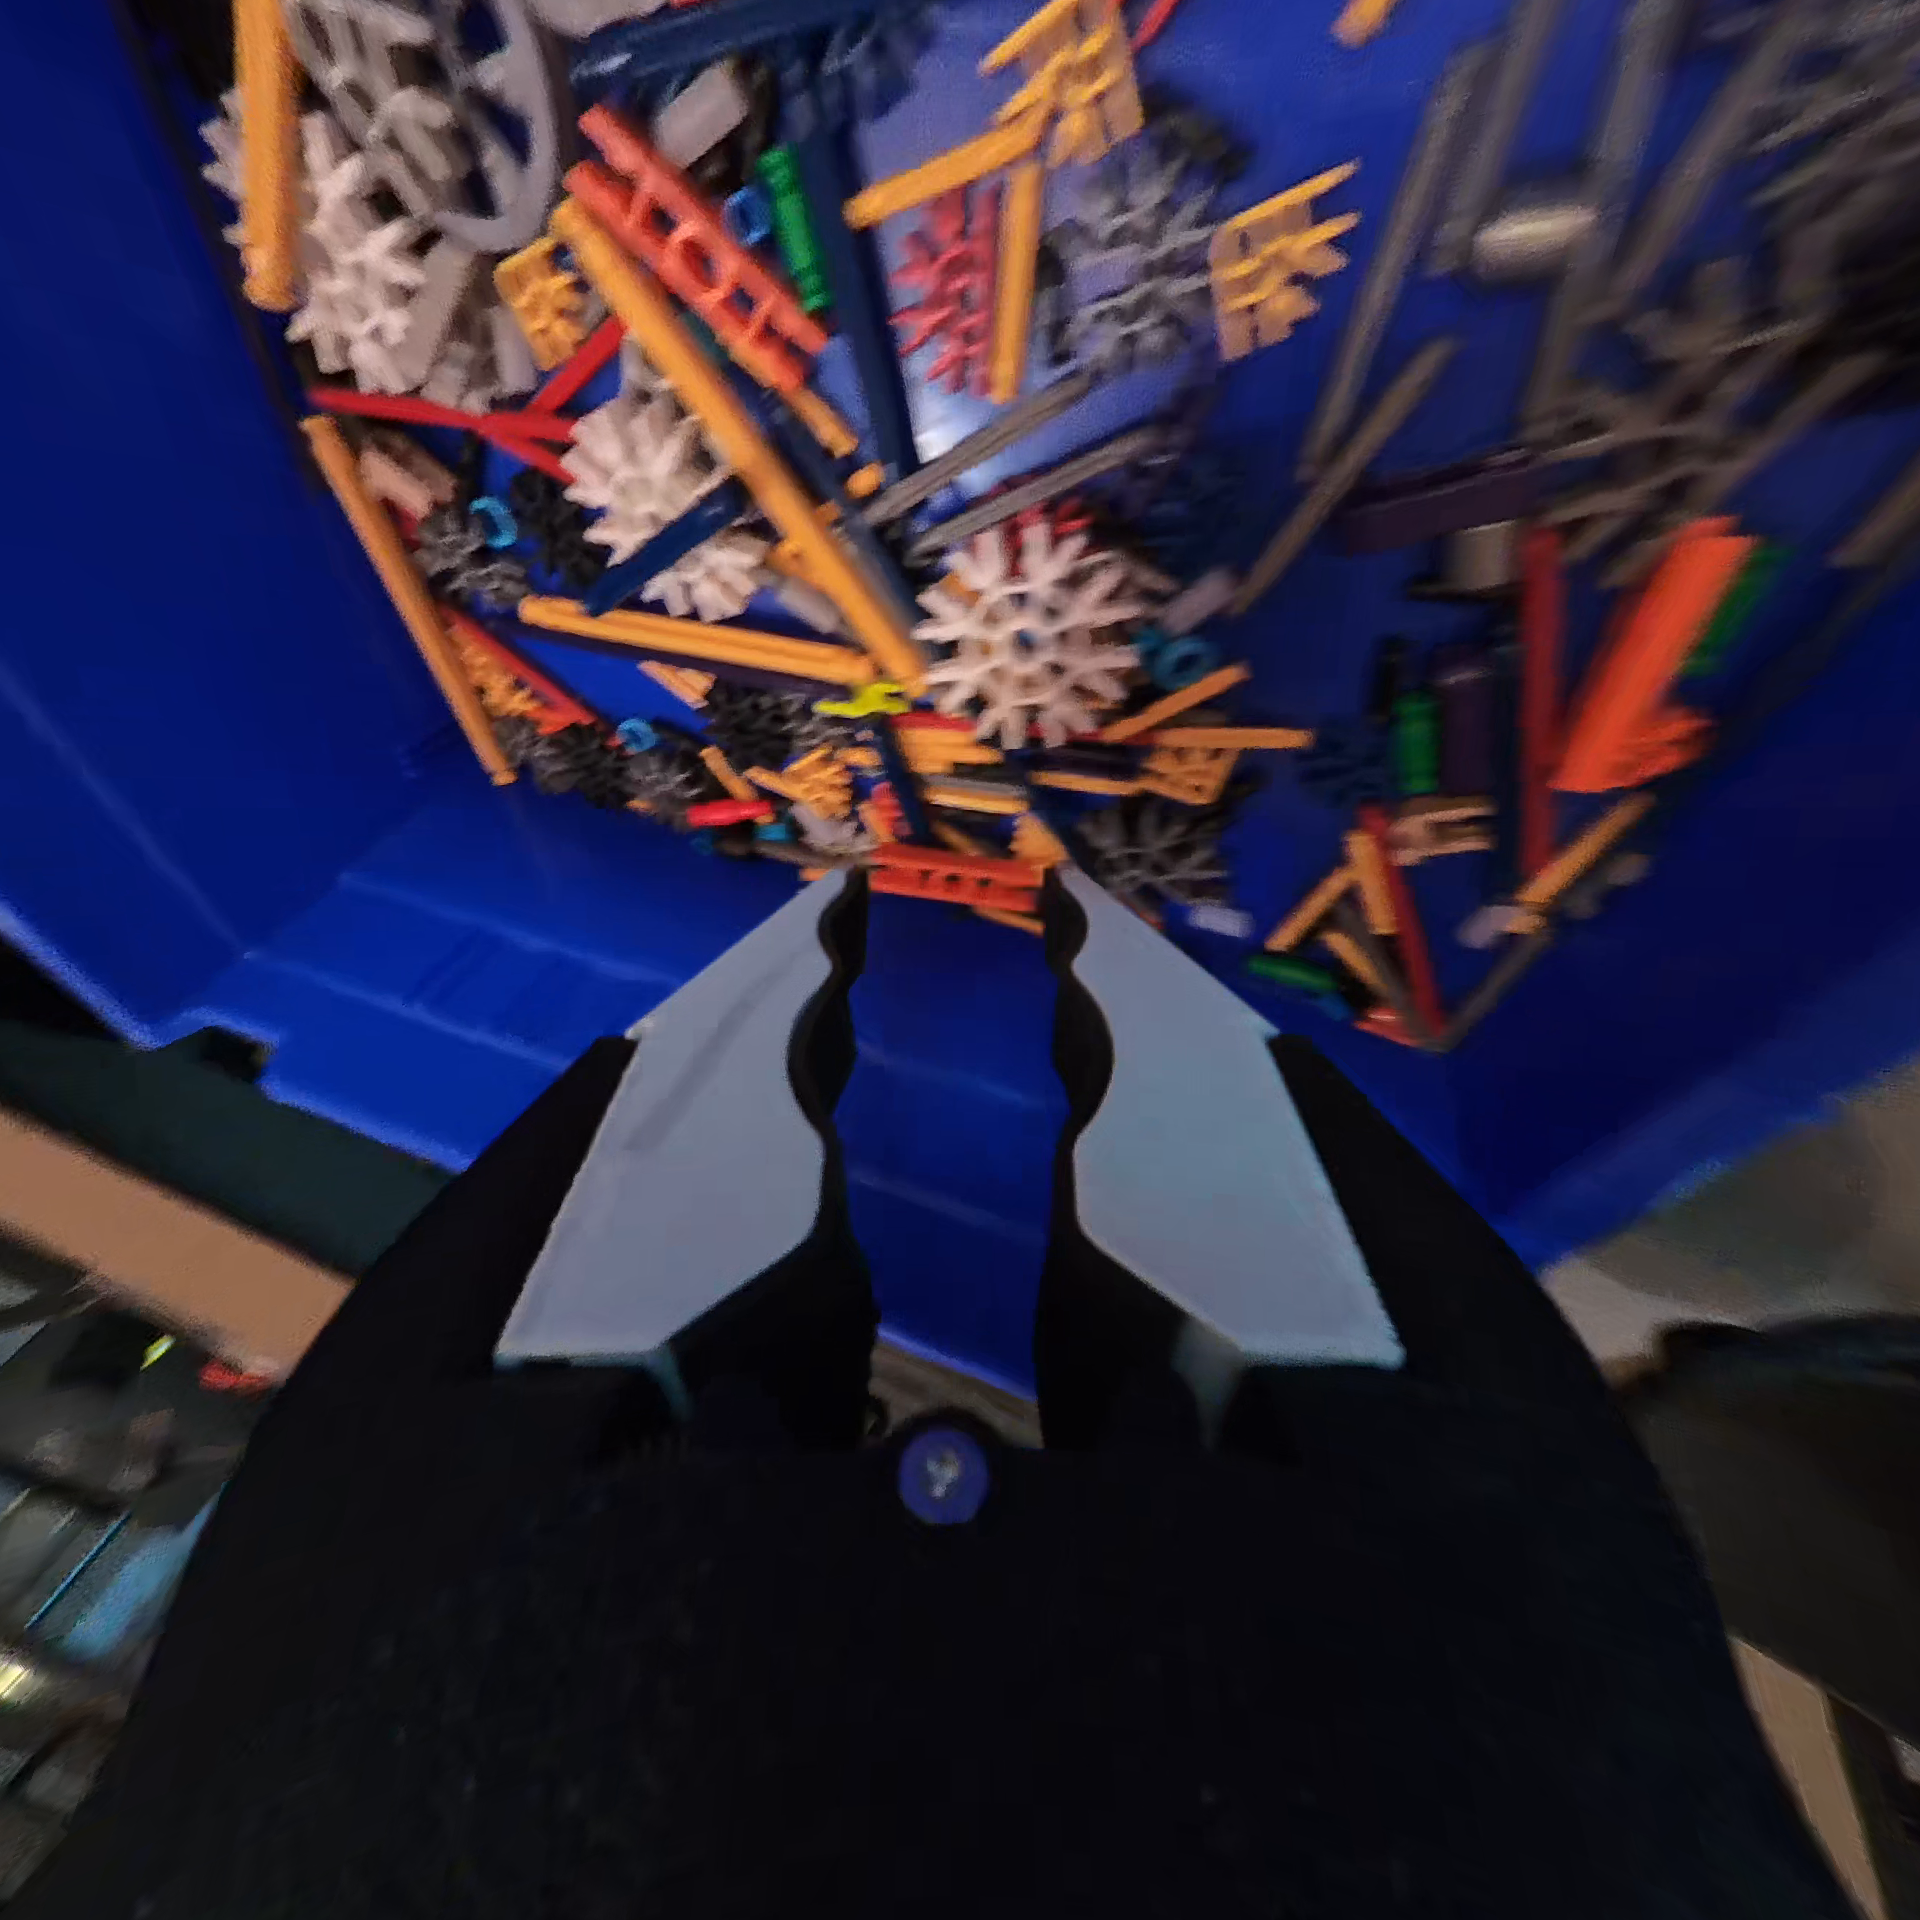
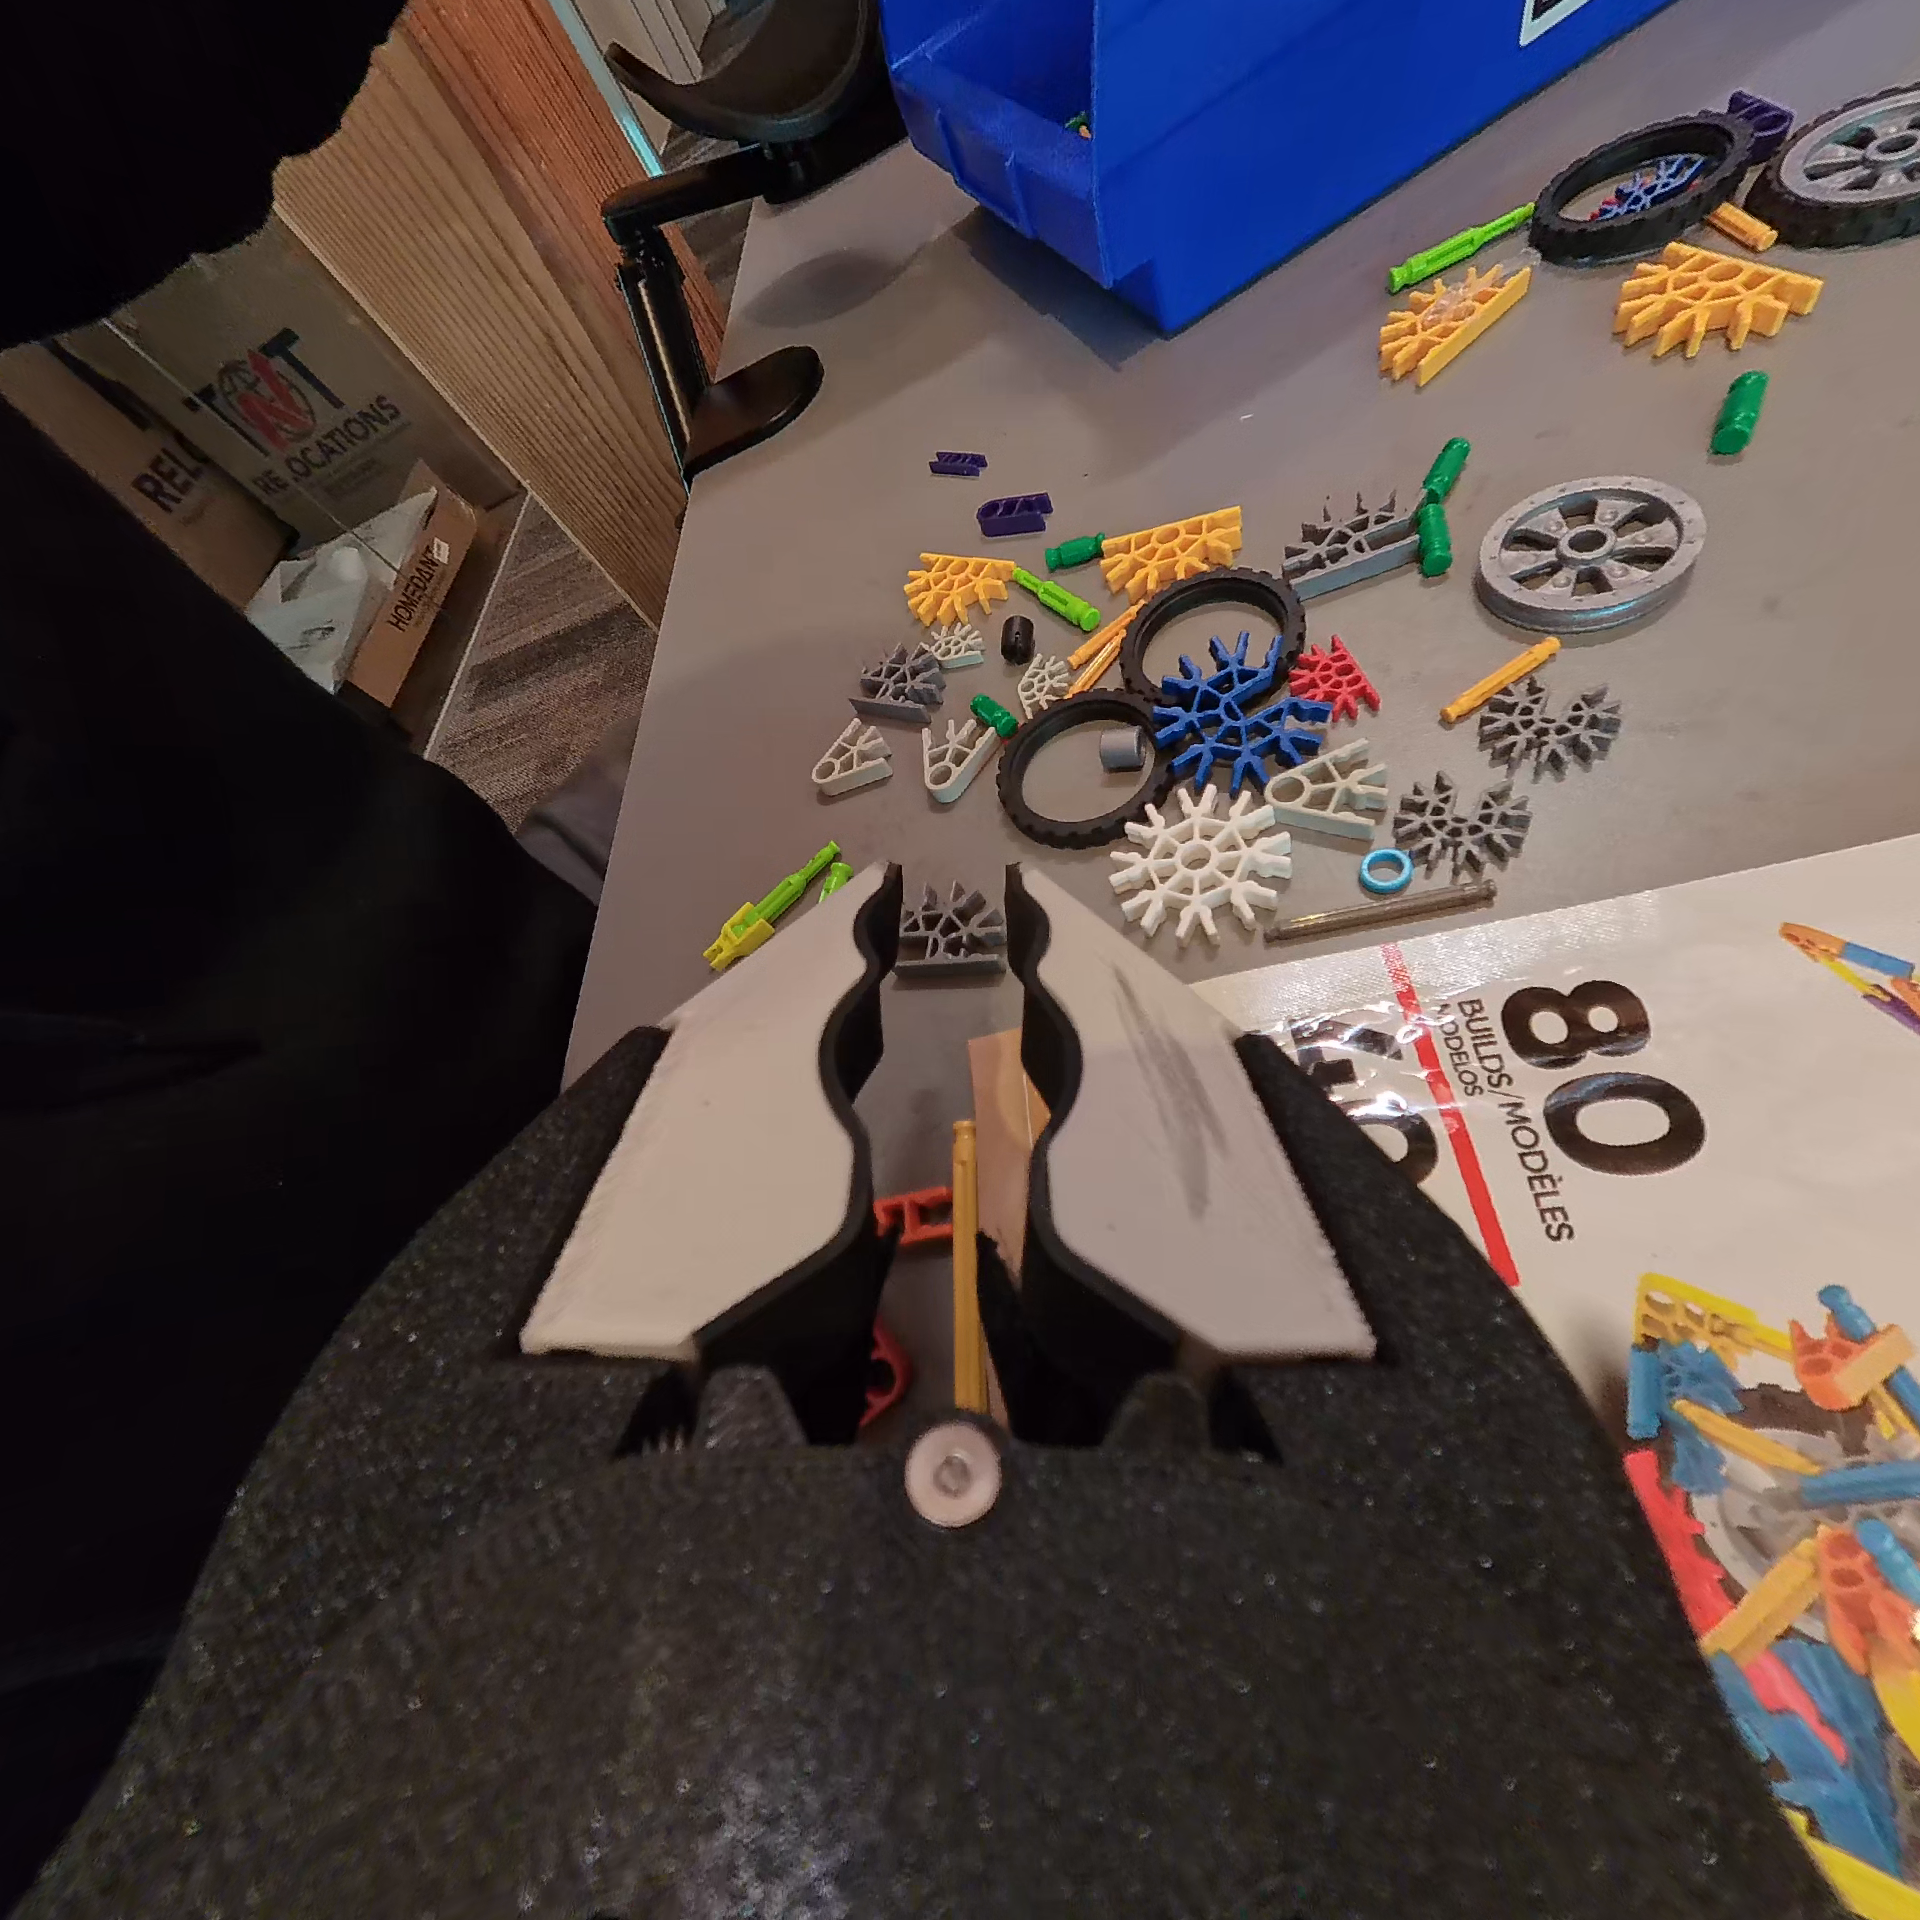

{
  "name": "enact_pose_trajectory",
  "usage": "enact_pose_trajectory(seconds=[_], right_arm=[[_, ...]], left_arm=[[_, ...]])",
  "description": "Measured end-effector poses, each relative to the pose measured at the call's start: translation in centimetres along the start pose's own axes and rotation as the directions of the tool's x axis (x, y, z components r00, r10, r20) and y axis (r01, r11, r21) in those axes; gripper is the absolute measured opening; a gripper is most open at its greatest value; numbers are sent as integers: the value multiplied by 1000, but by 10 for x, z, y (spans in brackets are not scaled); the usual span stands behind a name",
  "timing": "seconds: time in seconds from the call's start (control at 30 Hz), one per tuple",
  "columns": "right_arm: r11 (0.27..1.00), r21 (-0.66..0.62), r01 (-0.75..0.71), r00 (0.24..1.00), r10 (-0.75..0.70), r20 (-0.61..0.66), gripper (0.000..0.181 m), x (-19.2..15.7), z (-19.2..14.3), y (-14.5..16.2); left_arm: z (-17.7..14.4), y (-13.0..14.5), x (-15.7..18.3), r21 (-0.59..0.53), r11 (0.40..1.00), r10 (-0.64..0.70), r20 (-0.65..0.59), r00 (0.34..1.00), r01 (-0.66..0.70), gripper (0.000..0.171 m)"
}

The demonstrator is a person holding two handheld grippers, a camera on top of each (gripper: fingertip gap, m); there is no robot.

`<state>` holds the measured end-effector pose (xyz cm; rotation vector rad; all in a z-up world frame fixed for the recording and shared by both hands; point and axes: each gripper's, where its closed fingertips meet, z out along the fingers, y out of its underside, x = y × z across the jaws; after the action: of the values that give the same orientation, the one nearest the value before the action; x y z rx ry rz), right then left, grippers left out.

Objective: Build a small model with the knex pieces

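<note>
1. Inside the blue bin [image 1: 312,727], your left tool [image 1: 954,883] has its tips clamped on an orange connector [image 1: 956,883] at the near edge of the heap of rods and connectors [image 1: 727,540].
2. A white snowflake piece [image 1: 1023,644] lies just beyond it; the right of that view is blurred.
3. Over the grey worktop [image 2: 810,499], your right tool [image 2: 954,920] grips a grey connector [image 2: 951,925] between its tips.
4. Near it lie a white snowflake [image 2: 1200,862], black tyres [image 2: 1070,769], a lime rod [image 2: 774,904] and a booklet [image 2: 1662,1091].
5. A yellow rod [image 2: 964,1268] shows between the fingers, nearer the camera.
</note>
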<state>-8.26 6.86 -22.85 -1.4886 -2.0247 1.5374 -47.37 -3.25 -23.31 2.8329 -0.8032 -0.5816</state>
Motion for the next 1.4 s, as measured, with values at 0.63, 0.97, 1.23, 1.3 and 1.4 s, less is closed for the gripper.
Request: enact_pose_trajectory(seconds=[0.63,0.97,1.23,1.3,1.4], right_arm=[[1000,-8,7,1000,-7,-7,18,0,1,1],[1000,-15,17,1000,-18,-12,18,0,1,2],[999,-23,27,999,-28,-18,18,-1,2,3],[999,-25,31,999,-31,-21,18,-1,3,3],[999,-26,39,999,-39,-26,18,-1,2,3]], left_arm=[[-70,-36,73,257,966,39,-57,998,-24,31],[-110,-69,132,400,913,94,-13,996,-81,32],[-139,-121,151,546,831,75,79,994,-106,32],[-148,-135,151,575,811,77,83,994,-111,33],[-158,-159,152,631,771,57,67,996,-86,33]])
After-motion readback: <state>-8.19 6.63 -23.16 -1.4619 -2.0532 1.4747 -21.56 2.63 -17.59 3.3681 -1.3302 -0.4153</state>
